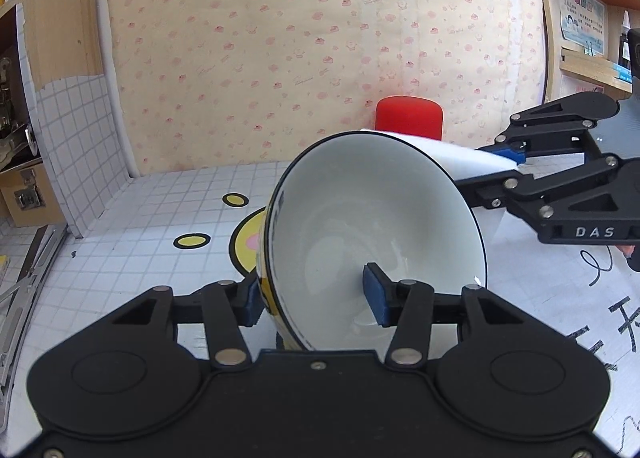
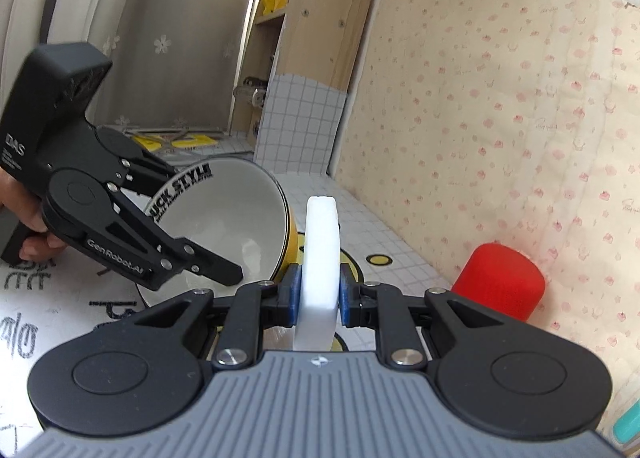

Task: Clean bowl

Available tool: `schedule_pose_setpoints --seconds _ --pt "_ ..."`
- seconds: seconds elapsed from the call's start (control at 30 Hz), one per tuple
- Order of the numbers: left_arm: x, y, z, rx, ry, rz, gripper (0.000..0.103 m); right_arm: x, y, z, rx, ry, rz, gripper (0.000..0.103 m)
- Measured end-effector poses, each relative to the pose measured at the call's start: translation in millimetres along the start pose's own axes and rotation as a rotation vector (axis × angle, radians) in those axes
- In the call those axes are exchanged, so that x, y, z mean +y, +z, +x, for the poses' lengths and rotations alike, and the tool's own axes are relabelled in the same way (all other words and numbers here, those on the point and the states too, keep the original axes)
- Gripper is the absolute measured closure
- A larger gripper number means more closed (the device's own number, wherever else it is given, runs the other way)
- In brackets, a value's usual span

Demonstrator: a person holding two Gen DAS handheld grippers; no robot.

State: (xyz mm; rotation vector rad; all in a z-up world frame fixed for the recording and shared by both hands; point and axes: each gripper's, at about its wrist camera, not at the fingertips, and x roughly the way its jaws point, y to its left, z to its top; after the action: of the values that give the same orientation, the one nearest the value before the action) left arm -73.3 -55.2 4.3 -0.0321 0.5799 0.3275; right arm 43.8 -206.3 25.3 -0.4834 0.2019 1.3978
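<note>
With our left gripper (image 1: 316, 298) clamped across the wall of the white ceramic bowl (image 1: 376, 226), tilted above the tiled tabletop (image 1: 120, 258), our right gripper (image 2: 318, 294), fingers squeezing a white foam sponge (image 2: 320, 254), should sweep firmly inside without levering the rim loose.

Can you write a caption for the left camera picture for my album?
Left tongs grip the tilted white bowl by its rim while right tongs bring a white sponge.
</note>
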Motion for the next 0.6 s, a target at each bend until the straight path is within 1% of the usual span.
schedule_pose_setpoints --seconds 0.13,0.23,0.3,0.43,0.6 --pt "-3 2 1 -0.031 0.014 0.054 0.042 1 0 2 -0.001 0.008 0.006 0.082" --pt "-4 7 1 -0.065 0.028 0.086 0.036 2 0 4 -0.002 0.019 0.006 0.082" --pt "0 10 2 -0.059 0.011 0.045 0.035 4 0 6 0.0 0.025 -0.001 0.082" --pt "-2 9 0 -0.062 0.026 0.049 0.036 4 0 7 -0.003 0.024 0.007 0.082" --pt "6 6 -3 -0.043 0.018 -0.011 0.038 7 5 6 -0.054 0.009 0.02 0.082"
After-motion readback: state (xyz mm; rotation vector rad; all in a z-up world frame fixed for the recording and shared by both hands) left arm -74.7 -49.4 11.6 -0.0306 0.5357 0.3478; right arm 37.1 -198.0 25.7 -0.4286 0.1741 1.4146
